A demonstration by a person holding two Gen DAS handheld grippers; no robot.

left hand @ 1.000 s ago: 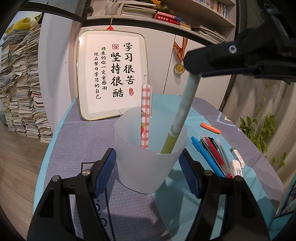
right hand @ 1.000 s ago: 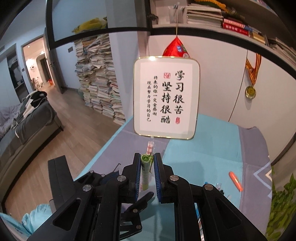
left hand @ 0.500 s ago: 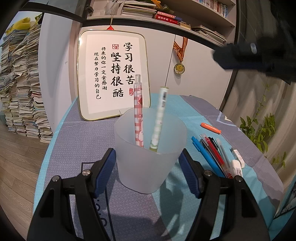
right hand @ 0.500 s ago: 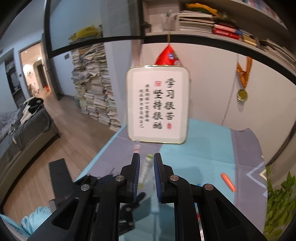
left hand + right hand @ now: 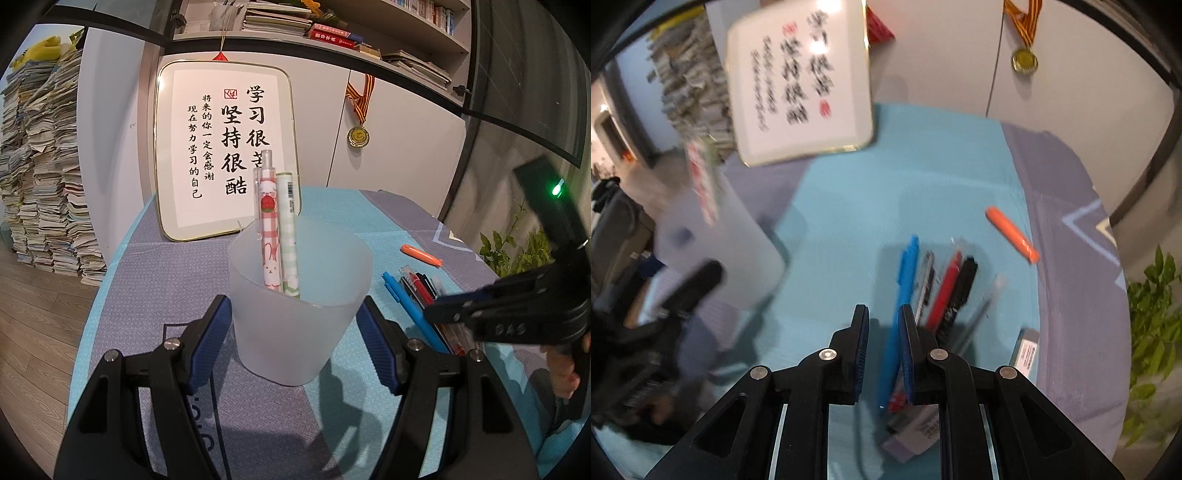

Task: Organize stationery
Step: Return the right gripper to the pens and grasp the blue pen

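Note:
My left gripper (image 5: 295, 328) is shut on a frosted plastic cup (image 5: 299, 317), its blue pads pressed on both sides. Inside the cup a pink plaid pen (image 5: 267, 229) and a pale green pen (image 5: 288, 229) stand upright side by side. My right gripper (image 5: 884, 314) is shut and holds nothing. It points down at a row of pens on the cloth: a blue pen (image 5: 905, 288) just under its tips, then a red pen (image 5: 945, 291) and a black marker (image 5: 960, 291). An orange highlighter (image 5: 1012, 234) lies farther back. The left wrist view shows the right gripper (image 5: 432, 314) low beside the cup.
A framed calligraphy board (image 5: 225, 147) leans on the wall behind the cup, with a medal (image 5: 357, 136) hanging to its right. A small white labelled box (image 5: 1027, 350) lies near the table's right edge, beside a green plant (image 5: 1152, 325). Paper stacks (image 5: 40, 166) stand on the floor left.
The right gripper let go of the green pen, which dropped into the cup and settled beside the pink pen. It then swung down and right over the row of pens. The left gripper kept still.

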